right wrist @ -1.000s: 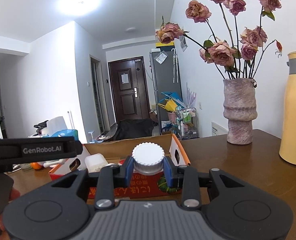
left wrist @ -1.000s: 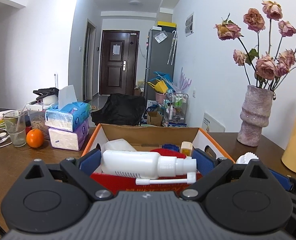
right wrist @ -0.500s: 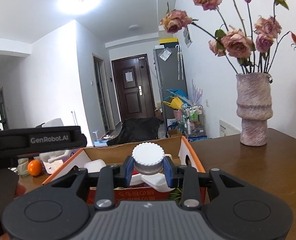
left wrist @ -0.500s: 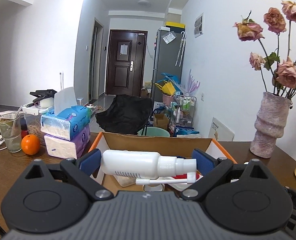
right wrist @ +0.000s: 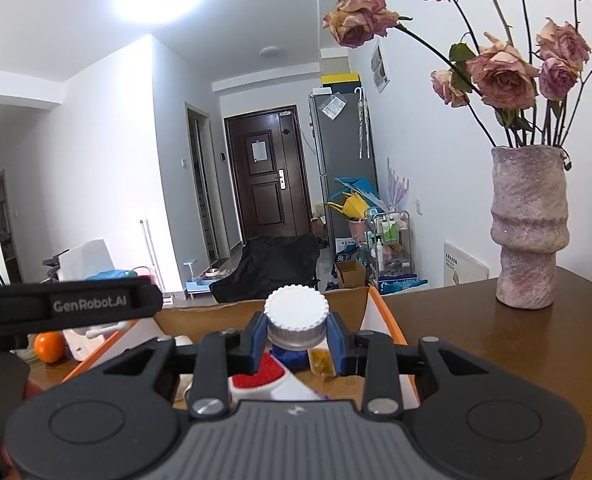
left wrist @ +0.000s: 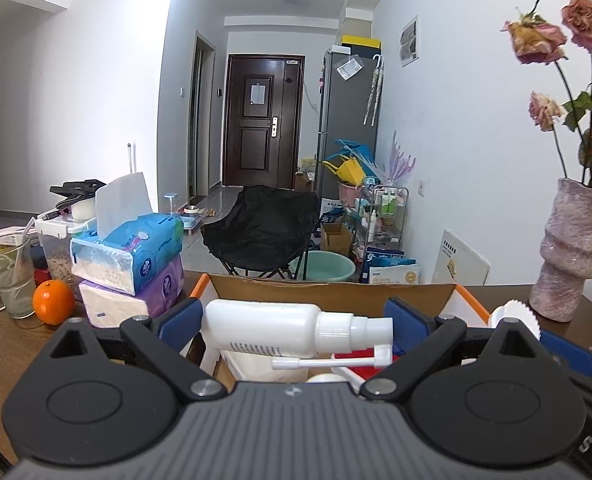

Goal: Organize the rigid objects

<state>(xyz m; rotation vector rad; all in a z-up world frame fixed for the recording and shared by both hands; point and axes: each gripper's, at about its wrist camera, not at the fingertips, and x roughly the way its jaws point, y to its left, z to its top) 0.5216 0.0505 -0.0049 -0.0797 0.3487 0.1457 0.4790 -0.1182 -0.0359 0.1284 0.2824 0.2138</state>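
My left gripper (left wrist: 294,322) is shut on a white spray bottle (left wrist: 272,328), which lies sideways between the blue pads with its nozzle to the right, above the open cardboard box (left wrist: 328,290). My right gripper (right wrist: 296,332) is shut on a bottle with a white ribbed cap (right wrist: 296,314), held upright over the same orange-edged box (right wrist: 384,320). Inside the box lie a red and white item (right wrist: 256,380), a blue item (right wrist: 292,354) and other white things. The white cap (left wrist: 516,312) in the right gripper also shows at the right of the left wrist view.
On the brown table (right wrist: 516,344) stand a pink vase of dried roses (right wrist: 528,232), stacked tissue packs (left wrist: 128,264), an orange (left wrist: 53,302) and a glass (left wrist: 10,276). A black chair (left wrist: 260,228) stands beyond the table's far edge.
Both grippers have moved forward over the box with their bottles still held. The box's far wall and the vase now look nearer.
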